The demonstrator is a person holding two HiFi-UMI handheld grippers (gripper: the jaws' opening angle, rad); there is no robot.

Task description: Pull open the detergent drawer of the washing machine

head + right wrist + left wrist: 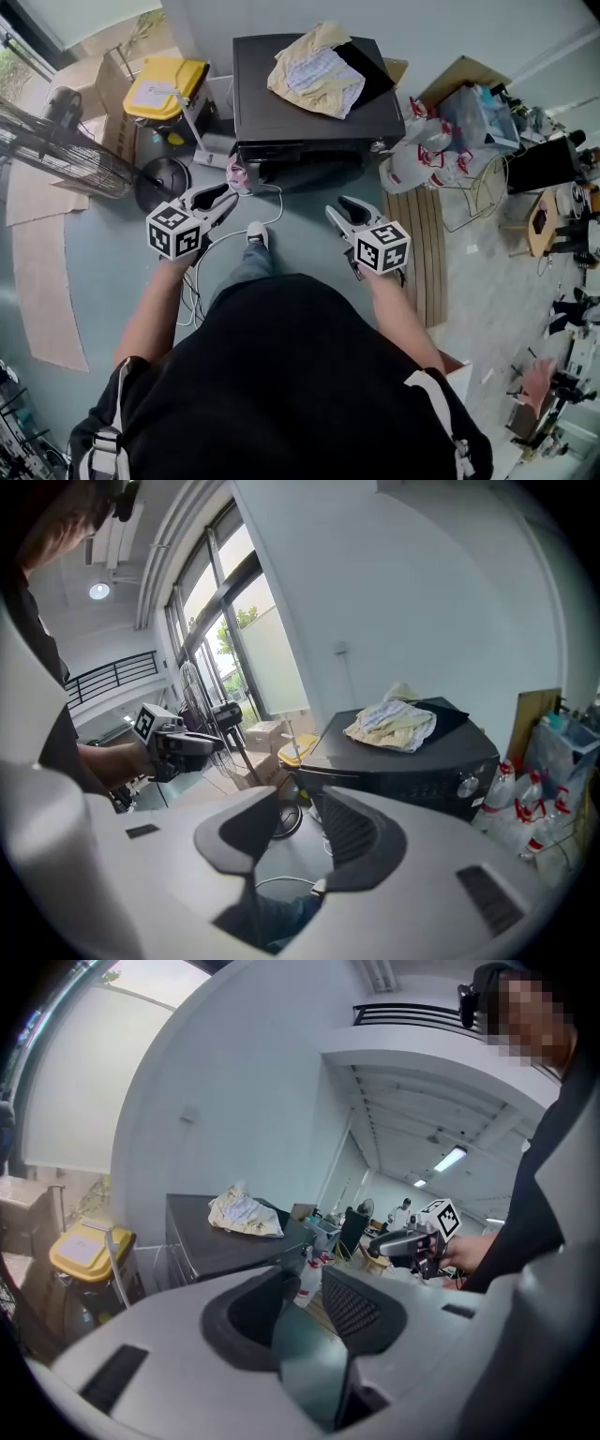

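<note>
The dark washing machine [309,103] stands against the far wall with a crumpled yellow and white cloth [314,70] on its top. In the right gripper view its front control strip [403,782] shows a round knob [466,785]; I cannot pick out the detergent drawer. Left gripper [228,199] and right gripper [339,208] hover over the floor a little short of the machine's front. Neither touches it. Both are open with nothing between the jaws, as seen along the left gripper [305,1283] and the right gripper [298,803].
A yellow-lidded bin [164,86] sits left of the machine, with a floor fan [56,145] further left. White bottles and bags [422,155] crowd its right side beside a slatted wooden board [422,244]. A white cable [234,234] lies on the floor by the person's shoe [256,234].
</note>
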